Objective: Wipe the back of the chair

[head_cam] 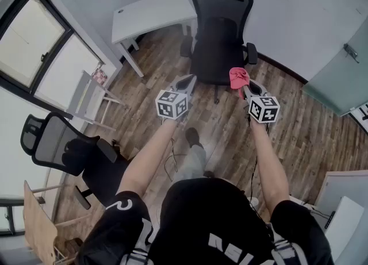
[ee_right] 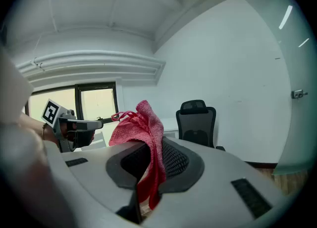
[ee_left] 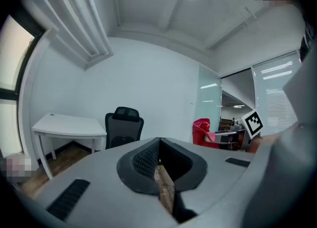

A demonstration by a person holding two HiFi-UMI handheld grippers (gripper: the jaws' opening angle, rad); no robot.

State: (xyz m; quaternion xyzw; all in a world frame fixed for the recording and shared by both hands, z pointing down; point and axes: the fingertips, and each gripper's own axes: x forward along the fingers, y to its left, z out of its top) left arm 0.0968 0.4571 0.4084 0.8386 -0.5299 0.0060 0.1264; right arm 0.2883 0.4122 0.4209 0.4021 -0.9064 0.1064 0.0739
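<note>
A black mesh office chair (head_cam: 221, 34) stands by the far wall with its seat turned towards me; it also shows small in the left gripper view (ee_left: 124, 128) and in the right gripper view (ee_right: 198, 123). My right gripper (head_cam: 244, 88) is shut on a red cloth (head_cam: 238, 77), which bunches up above the jaws (ee_right: 141, 125). It hovers just short of the chair's right armrest. My left gripper (head_cam: 187, 81) is held level beside it, in front of the seat. Its jaws are shut with nothing between them (ee_left: 159, 145).
A white desk (head_cam: 152, 14) stands left of the chair against the wall. At my left are a second black chair (head_cam: 57, 146), a white rack (head_cam: 86, 100) and windows (head_cam: 34, 45). A glass door (head_cam: 339, 80) is at the right. Wood floor (head_cam: 144, 114) lies between.
</note>
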